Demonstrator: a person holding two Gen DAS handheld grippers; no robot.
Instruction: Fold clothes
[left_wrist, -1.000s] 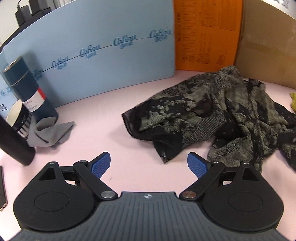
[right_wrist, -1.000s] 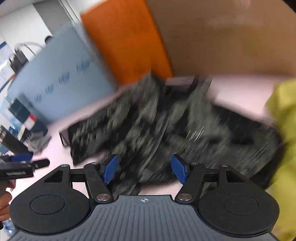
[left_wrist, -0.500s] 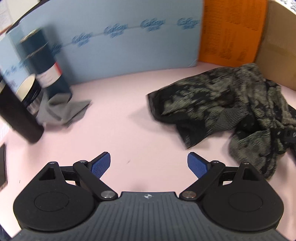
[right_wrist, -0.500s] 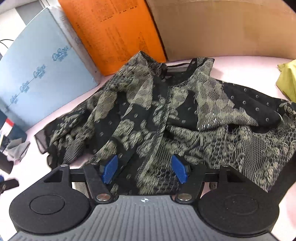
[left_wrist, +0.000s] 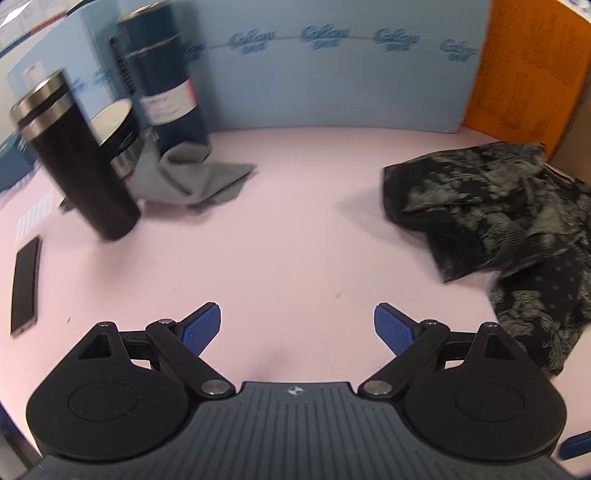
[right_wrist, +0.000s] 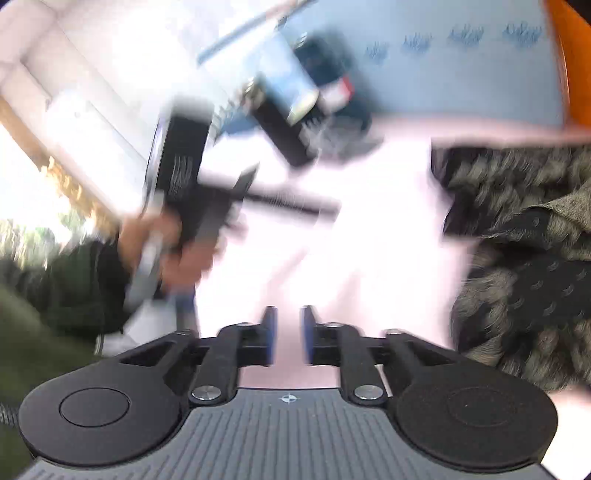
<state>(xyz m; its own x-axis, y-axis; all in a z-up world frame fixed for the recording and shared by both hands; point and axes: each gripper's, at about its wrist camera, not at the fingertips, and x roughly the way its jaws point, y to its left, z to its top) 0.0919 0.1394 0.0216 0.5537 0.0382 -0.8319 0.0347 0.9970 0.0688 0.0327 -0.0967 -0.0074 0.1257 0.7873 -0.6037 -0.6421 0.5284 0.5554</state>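
A crumpled black blouse with a grey-green lace pattern (left_wrist: 509, 221) lies on the pink table at the right of the left wrist view. My left gripper (left_wrist: 297, 325) is open and empty over bare pink table, left of the blouse. In the blurred right wrist view the blouse (right_wrist: 528, 258) fills the right side. My right gripper (right_wrist: 289, 334) has its blue pads close together with a narrow gap and nothing between them, over the table left of the blouse. The left gripper and the hand that holds it (right_wrist: 181, 206) show as a blur at the left.
A black steel-topped flask (left_wrist: 77, 158), a white-lidded jar (left_wrist: 114, 136) and a dark blue tube (left_wrist: 166, 85) stand at the back left beside a grey cloth (left_wrist: 199, 177). A black phone (left_wrist: 25, 280) lies at the left edge. Blue foam board (left_wrist: 332, 74) and orange board (left_wrist: 532, 66) wall the back.
Both grippers have swung left, away from the blouse. The right gripper's jaws have narrowed from wide open to nearly shut. The left stays open.
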